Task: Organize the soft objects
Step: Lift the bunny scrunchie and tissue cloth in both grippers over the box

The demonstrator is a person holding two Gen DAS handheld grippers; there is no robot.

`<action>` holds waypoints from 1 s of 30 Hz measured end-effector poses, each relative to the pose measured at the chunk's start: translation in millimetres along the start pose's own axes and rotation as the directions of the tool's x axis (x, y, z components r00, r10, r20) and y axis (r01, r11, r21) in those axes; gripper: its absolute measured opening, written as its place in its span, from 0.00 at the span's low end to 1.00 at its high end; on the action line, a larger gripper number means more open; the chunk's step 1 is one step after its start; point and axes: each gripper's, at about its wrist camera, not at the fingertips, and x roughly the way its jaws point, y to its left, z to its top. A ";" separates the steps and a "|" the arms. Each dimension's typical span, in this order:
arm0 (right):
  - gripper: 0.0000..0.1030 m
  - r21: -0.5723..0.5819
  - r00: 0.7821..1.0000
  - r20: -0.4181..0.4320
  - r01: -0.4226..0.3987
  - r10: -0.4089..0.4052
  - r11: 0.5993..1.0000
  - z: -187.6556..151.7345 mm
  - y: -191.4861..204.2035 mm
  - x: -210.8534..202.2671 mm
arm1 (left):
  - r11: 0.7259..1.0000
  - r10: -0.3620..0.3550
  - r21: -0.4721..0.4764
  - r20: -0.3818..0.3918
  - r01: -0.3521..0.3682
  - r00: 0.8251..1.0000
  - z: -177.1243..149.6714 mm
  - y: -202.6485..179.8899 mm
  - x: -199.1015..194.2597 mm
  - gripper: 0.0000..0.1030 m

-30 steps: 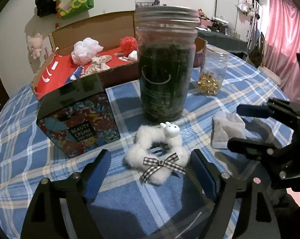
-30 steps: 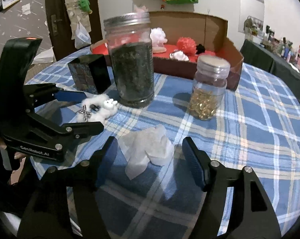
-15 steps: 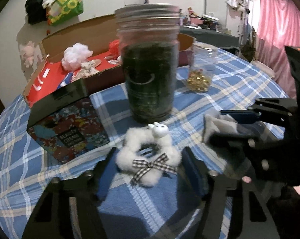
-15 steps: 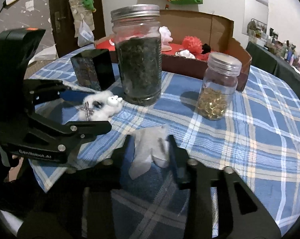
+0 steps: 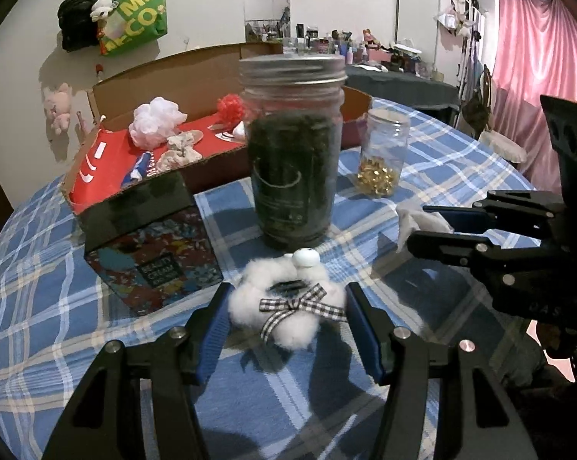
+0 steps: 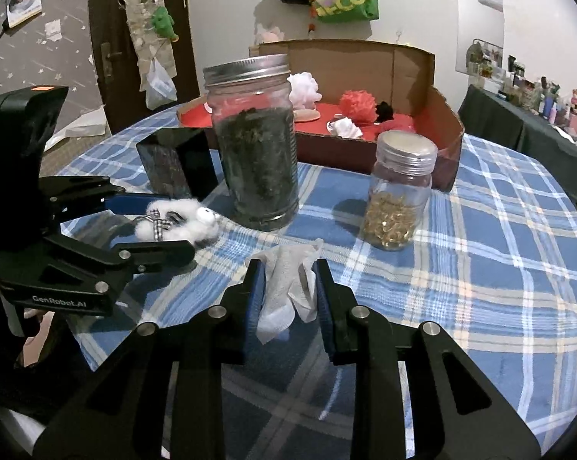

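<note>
Left wrist view, tall jar of dark leaves, small jar of gold beads, cardboard box holding pompoms, left gripper squeezing fluffy scrunchie, right gripper just closed on crumpled tissue.

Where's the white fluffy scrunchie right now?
The fluffy scrunchie lies on the checked tablecloth between the left gripper's fingers, just before the tall jar.

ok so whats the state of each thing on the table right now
left hand-held gripper: closed on the fluffy white scrunchie
right hand-held gripper: just been closing, pinching the white tissue
large jar: upright, lid on
small jar: upright, lid on
cardboard box: open, soft items inside
beauty cream box: closed
</note>
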 end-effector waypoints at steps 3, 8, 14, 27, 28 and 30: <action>0.24 0.007 1.000 0.000 0.001 -0.001 1.000 -0.8 -0.9 -0.7 | 1.000 -0.003 -0.011 0.001 0.003 1.000 -1.5 2.3 -0.9 0.59; 0.24 0.007 1.000 0.008 0.012 -0.012 1.000 0.5 -2.0 -4.4 | 1.000 -0.007 -0.028 0.022 0.007 1.000 -0.5 6.5 -9.0 0.59; 0.25 0.020 1.000 0.014 0.027 -0.027 0.999 2.2 -8.4 -8.3 | 0.999 0.018 -0.046 0.041 -0.016 0.999 -1.3 17.7 -22.0 0.59; 0.24 0.070 0.998 0.002 0.070 -0.070 0.995 6.5 -35.7 -13.9 | 0.989 0.097 -0.113 0.027 -0.093 0.995 -15.4 54.9 -38.7 0.59; 0.24 0.071 0.997 -0.001 0.075 -0.075 0.995 6.4 -37.7 -13.8 | 0.988 0.102 -0.118 0.025 -0.099 0.994 -17.0 57.5 -39.6 0.59; 0.24 0.074 0.996 -0.008 0.086 -0.086 0.994 5.9 -41.9 -13.2 | 0.985 0.116 -0.131 0.017 -0.113 0.993 -20.3 64.2 -41.4 0.59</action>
